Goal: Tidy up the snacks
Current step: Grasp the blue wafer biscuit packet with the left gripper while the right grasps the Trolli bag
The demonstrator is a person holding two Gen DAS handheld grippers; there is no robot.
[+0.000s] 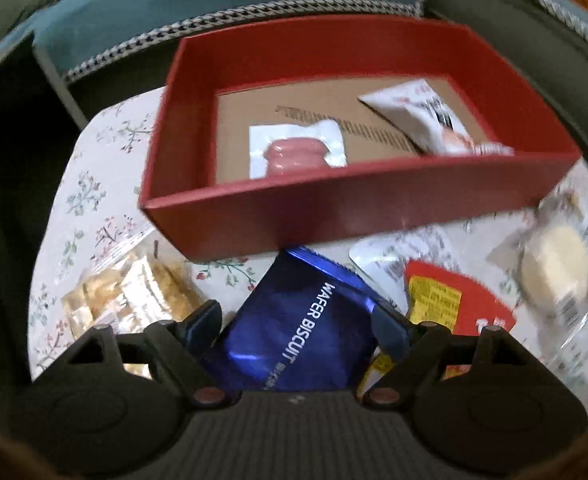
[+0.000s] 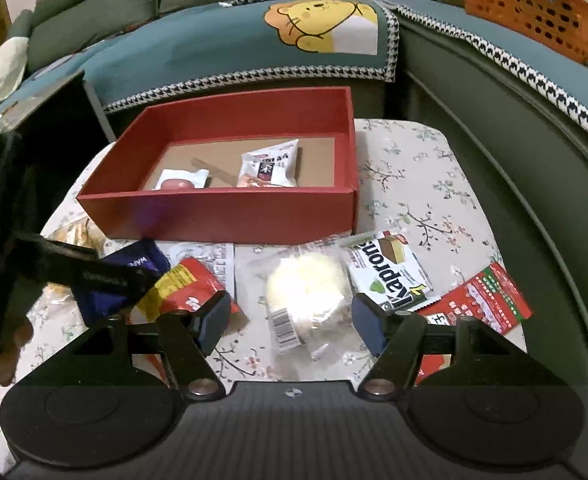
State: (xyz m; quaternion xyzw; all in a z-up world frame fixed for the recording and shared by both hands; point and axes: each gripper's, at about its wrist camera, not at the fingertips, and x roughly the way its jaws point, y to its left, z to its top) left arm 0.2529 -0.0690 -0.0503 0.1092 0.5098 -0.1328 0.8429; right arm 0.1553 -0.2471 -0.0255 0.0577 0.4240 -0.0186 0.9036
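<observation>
The red box (image 2: 230, 216) is sitting toward the far edge of the bench (image 2: 421, 184), open side up, because it is serving as the collecting place: two packets are already lying on its cardboard floor, a white packet with a pink sweet (image 1: 295, 151) and a white printed pouch (image 2: 270, 168). The rest of the snacks are lying loose along the bench's near side, just in front of the box's front wall.

The left gripper (image 1: 295, 320) is pointing steeply down at the blue wafer biscuit packet (image 1: 301, 320). Its fingers (image 1: 202, 320) are standing wide, one on each side of the packet, with no clear pressing visible, so this reads as lining up a grab rather than a hold. A clear bag of golden crackers (image 1: 134, 292) is lying nearer the left edge, and a red and yellow packet (image 1: 445, 296) just right of the blue one.

The right gripper (image 2: 292, 322) is hanging over the clear-wrapped pale cake (image 2: 305, 284), fingers apart and empty, straddling it loosely. Beside it are lying a green and white wafer packet (image 2: 389, 272) and a red sachet (image 2: 481, 300) toward the right edge. Both hands seem to be preparing a pickup each.
</observation>
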